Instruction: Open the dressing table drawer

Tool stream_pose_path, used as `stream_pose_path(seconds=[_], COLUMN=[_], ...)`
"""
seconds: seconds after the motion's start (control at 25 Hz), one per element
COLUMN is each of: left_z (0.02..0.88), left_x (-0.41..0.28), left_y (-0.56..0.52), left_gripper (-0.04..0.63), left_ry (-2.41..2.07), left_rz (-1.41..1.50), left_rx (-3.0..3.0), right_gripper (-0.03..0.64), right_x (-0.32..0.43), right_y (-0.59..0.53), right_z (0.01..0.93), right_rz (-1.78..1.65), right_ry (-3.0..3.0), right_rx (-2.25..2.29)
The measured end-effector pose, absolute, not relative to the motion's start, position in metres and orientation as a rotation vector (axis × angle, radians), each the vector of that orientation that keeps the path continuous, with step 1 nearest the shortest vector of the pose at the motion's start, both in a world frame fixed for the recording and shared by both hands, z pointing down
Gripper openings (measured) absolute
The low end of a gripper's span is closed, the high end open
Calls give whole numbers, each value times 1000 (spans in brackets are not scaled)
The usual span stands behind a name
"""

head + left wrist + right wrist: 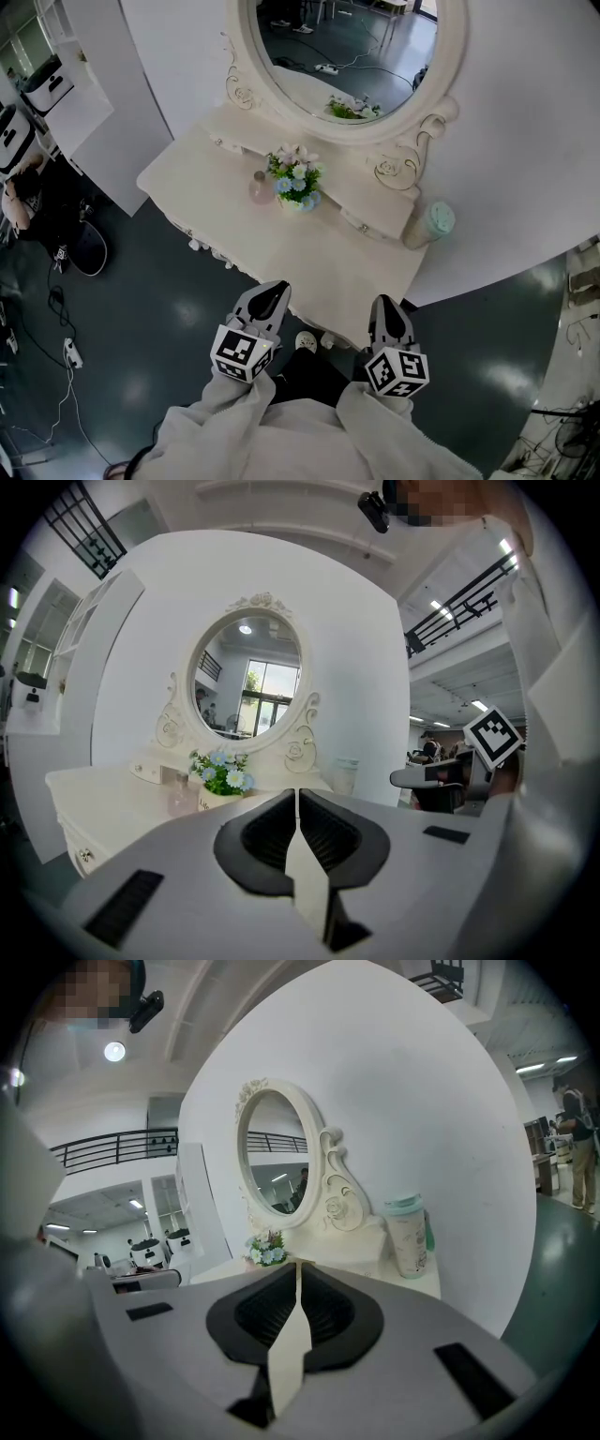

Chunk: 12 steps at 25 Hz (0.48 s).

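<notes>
A cream dressing table (309,255) with an oval mirror (347,56) stands against the curved white wall. Its drawer fronts lie under the near edge and are mostly hidden; small knobs (194,245) show along that edge, and one knob (86,855) appears in the left gripper view. My left gripper (274,292) hovers just before the table's near edge, shut with nothing between its jaws. My right gripper (385,306) is beside it, over the table's near right corner, also shut and empty. Both grippers (297,794) (298,1265) point toward the mirror, apart from the table.
On the tabletop stand a flower pot (295,178), a pink bottle (261,187) and a mint-lidded cup (432,225). A person (21,199) sits at the far left by a white cabinet (80,80). Cables and a power strip (67,352) lie on the dark floor.
</notes>
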State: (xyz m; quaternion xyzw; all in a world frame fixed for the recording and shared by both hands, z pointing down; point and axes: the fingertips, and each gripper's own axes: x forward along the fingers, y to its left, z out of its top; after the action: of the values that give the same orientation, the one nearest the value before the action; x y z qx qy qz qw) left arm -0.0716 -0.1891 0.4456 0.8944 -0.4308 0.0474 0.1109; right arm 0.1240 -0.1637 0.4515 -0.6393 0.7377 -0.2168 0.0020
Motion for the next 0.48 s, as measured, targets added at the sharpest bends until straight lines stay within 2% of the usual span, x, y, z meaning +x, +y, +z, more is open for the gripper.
stream_pose_path(seconds=[0.48], left_z=[455], left_x=[-33], left_y=[-228], left_gripper=[26], left_ry=[-1219], left_rz=[149], left_rx=[2659], right_gripper=[41], right_x=[148], right_y=[-183], right_z=[459], right_rz=[-694], right_ry=[2291], right_rx=[-2041])
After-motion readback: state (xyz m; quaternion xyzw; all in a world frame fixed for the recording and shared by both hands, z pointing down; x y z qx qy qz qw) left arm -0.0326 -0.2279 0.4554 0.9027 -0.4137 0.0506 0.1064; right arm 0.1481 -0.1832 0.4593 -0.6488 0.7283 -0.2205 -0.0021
